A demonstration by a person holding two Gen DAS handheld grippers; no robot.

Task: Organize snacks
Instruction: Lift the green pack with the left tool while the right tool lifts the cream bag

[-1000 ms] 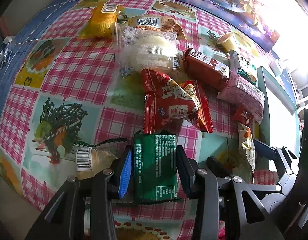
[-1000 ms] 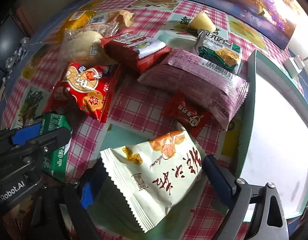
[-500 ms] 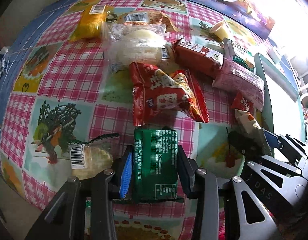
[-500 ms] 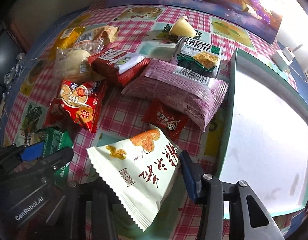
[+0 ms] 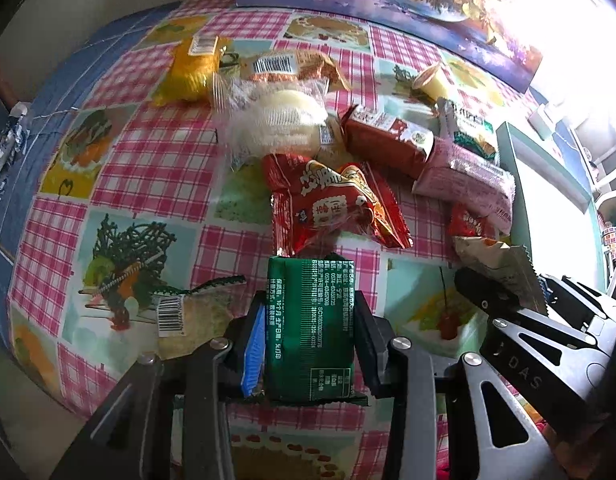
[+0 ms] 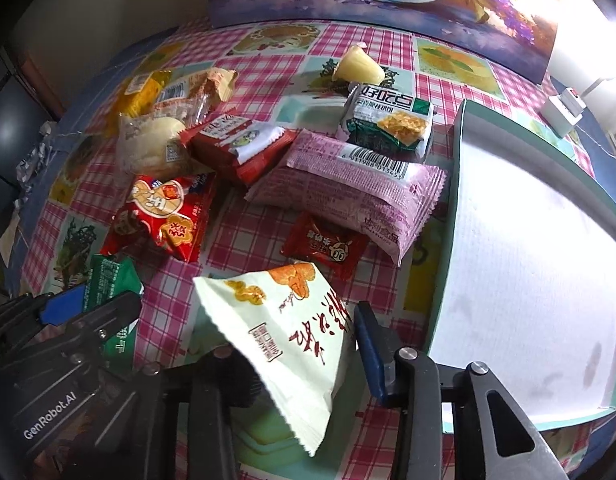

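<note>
Right gripper [image 6: 291,344] jaws just closing, now clamp white snack bag [image 6: 283,332], lifted off cloth; left gripper [image 5: 308,332] grips green packet [image 5: 310,328]. Empty tray [image 6: 460,168] probably next.

White tray [image 6: 528,280] lies bare and reachable; pink packet [image 6: 360,196] crowds its near rim

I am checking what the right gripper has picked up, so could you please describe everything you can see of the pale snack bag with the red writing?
The pale snack bag is a glossy cream foil pouch with serrated sealed ends, red brush-style characters, orange snack pictures and a small boxed label. It sits tilted between the fingers of the right gripper, whose jaws have just been closing and now pinch its sides. It looks lifted off the checked tablecloth, beside the teal tray.
</note>
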